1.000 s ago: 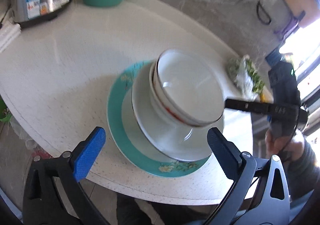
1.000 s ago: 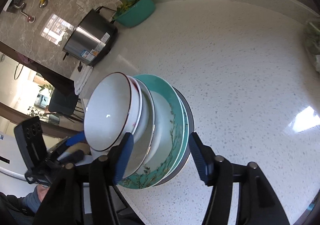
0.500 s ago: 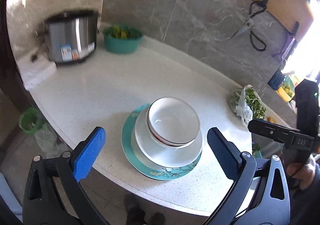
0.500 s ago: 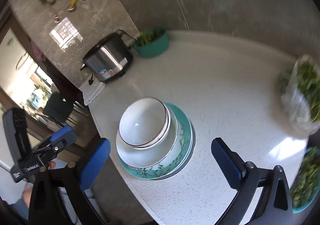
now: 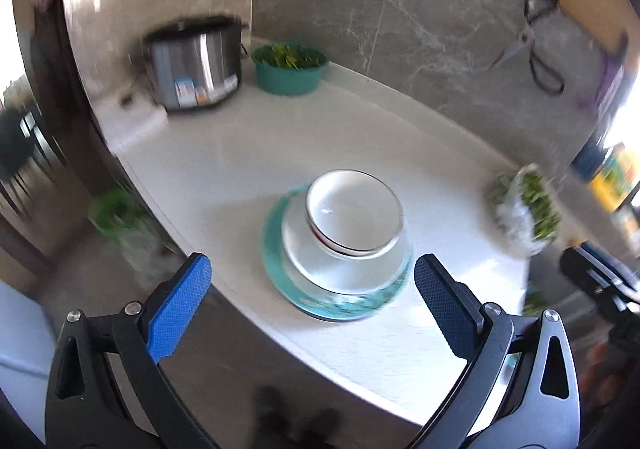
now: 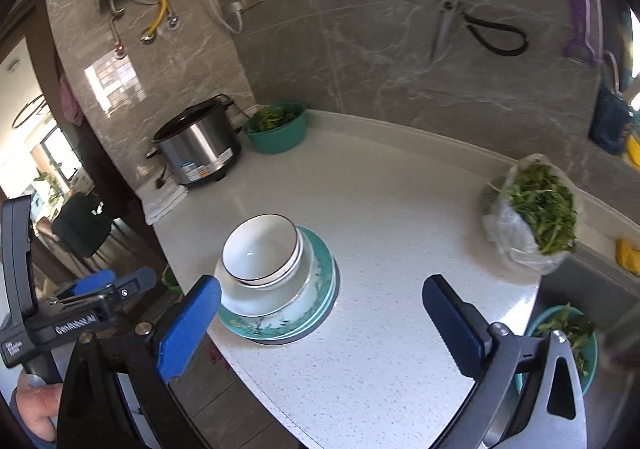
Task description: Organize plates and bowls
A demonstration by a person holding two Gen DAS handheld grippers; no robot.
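While the bowls (image 6: 262, 251) sit stacked on teal plates (image 6: 320, 313) on the counter (image 6: 400, 209), both grippers' fingers (image 6: 188, 333) (image 5: 178, 307) hang wide open, empty.

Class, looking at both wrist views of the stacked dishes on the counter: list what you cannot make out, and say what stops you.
- How many plates sit under the bowls: right wrist view, only the rims show.
- The plate pattern: left wrist view, motion blur.
- The label on the cooker: too small in the right wrist view, blurred in the left.
- The basin of greens at the lower right: right wrist view, partly hidden behind the right gripper.
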